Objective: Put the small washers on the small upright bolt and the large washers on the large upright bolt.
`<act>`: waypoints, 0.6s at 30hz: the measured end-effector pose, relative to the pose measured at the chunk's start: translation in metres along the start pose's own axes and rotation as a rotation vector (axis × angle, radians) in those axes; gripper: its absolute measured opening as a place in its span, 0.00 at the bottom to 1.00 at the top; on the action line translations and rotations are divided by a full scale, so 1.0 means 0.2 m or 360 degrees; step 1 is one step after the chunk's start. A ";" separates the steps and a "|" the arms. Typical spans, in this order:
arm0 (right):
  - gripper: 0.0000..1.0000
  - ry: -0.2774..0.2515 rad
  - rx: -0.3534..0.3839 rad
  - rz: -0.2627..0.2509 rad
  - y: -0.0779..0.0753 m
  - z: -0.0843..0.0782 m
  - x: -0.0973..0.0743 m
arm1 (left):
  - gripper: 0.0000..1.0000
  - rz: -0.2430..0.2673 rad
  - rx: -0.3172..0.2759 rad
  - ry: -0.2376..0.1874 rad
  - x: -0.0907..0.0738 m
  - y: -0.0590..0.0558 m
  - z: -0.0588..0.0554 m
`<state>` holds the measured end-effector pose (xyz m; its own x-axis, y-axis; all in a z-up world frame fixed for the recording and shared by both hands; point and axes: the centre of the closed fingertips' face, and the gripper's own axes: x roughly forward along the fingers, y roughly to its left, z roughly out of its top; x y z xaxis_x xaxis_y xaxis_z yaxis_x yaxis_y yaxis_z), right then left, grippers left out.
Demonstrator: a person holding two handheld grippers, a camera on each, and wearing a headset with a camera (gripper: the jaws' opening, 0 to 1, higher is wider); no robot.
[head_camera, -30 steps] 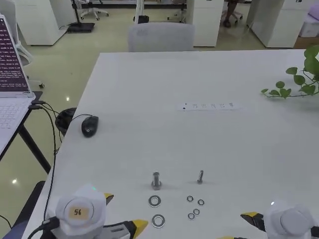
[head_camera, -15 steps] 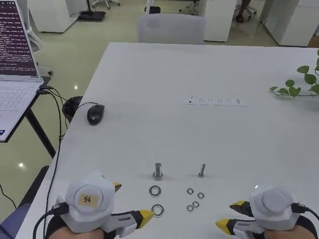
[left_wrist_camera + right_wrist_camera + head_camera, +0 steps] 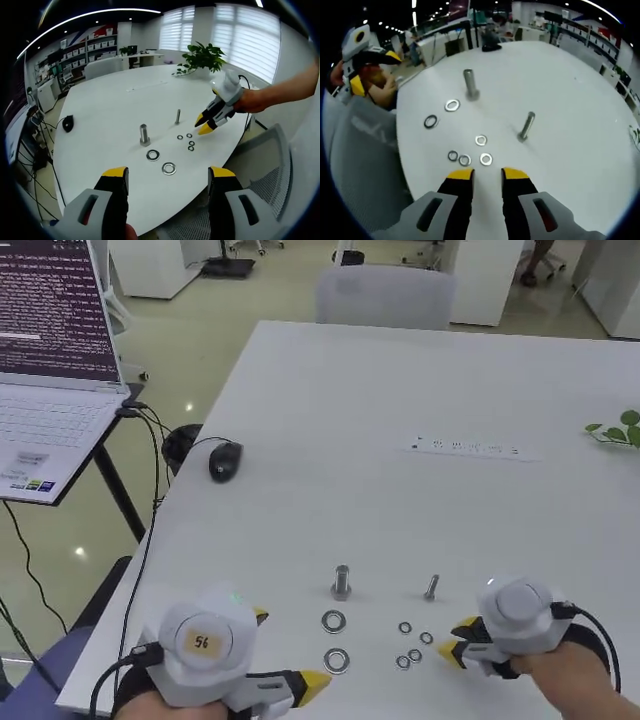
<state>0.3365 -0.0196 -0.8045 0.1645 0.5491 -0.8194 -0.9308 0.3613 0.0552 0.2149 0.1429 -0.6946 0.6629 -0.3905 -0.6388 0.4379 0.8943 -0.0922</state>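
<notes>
**Right gripper closes on the small washers**

Right gripper [image 3: 455,640] has moved in and sits just right of the four small washers [image 3: 412,642], jaws slightly apart, empty. Left gripper [image 3: 287,648] gapes wide, empty, near the large washers [image 3: 333,621]. Small bolt [image 3: 431,587] and large bolt [image 3: 341,582] are bare. First pickup looks imminent.

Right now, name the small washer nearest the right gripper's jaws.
The small washer just ahead of the right gripper, rightmost in the right gripper view; the other three lie farther off.

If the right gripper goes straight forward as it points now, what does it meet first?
Likely the nearest small washer, lying on the table just ahead of the right gripper; its height above the table is unclear.
</notes>
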 end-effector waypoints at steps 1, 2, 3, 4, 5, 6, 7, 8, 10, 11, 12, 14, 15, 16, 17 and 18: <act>0.23 0.0011 -0.0017 0.0009 0.00 0.00 0.01 | 0.64 0.0006 -0.0004 0.0000 0.00 0.00 0.00; 0.23 0.0033 -0.0046 0.0025 0.00 0.00 0.02 | 0.64 0.0013 -0.0010 -0.0001 -0.01 0.01 0.00; 0.23 0.0053 -0.0064 0.0035 0.00 0.00 0.04 | 0.64 0.0019 -0.0015 -0.0003 -0.01 0.01 0.00; 0.23 0.0069 -0.0088 0.0041 0.00 0.00 0.05 | 0.64 0.0025 -0.0022 -0.0005 -0.01 0.02 -0.01; 0.23 0.0082 -0.0113 0.0047 0.00 0.00 0.06 | 0.64 0.0030 -0.0026 -0.0006 -0.02 0.02 -0.01; 0.23 0.0093 -0.0131 0.0051 0.00 0.00 0.06 | 0.64 0.0034 -0.0030 -0.0005 -0.02 0.02 -0.01; 0.23 0.0108 -0.0158 0.0060 0.01 0.01 0.07 | 0.64 0.0037 -0.0032 -0.0005 -0.02 0.02 -0.01; 0.23 0.0119 -0.0173 0.0069 0.01 0.01 0.08 | 0.64 0.0040 -0.0035 -0.0005 -0.02 0.02 -0.01; 0.23 0.0164 -0.0228 0.0081 0.01 0.00 0.10 | 0.64 0.0043 -0.0037 -0.0002 -0.02 0.02 -0.01; 0.22 0.0189 -0.0259 0.0085 0.01 -0.01 0.10 | 0.64 0.0044 -0.0039 0.0000 -0.02 0.02 -0.01; 0.22 0.0202 -0.0268 0.0090 0.01 -0.01 0.11 | 0.64 0.0045 -0.0041 0.0001 -0.02 0.02 -0.02; 0.19 0.0199 -0.0284 0.0084 0.00 0.00 0.12 | 0.64 0.0048 -0.0044 0.0005 -0.02 0.02 -0.02; 0.19 0.0205 -0.0298 0.0094 0.00 0.00 0.12 | 0.64 0.0048 -0.0045 0.0005 -0.02 0.02 -0.02; 0.18 0.0206 -0.0311 0.0098 0.01 0.00 0.12 | 0.64 0.0050 -0.0047 0.0007 -0.02 0.02 -0.02; 0.18 0.0208 -0.0321 0.0103 0.00 0.00 0.12 | 0.64 0.0051 -0.0047 0.0008 -0.02 0.02 -0.02; 0.18 0.0211 -0.0329 0.0108 0.01 0.00 0.12 | 0.64 0.0051 -0.0047 0.0009 -0.01 0.02 -0.02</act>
<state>0.3397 -0.0054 -0.8243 0.0679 0.4585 -0.8861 -0.9874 0.1578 0.0060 0.2124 0.1485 -0.6965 0.6730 -0.3604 -0.6459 0.3982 0.9124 -0.0943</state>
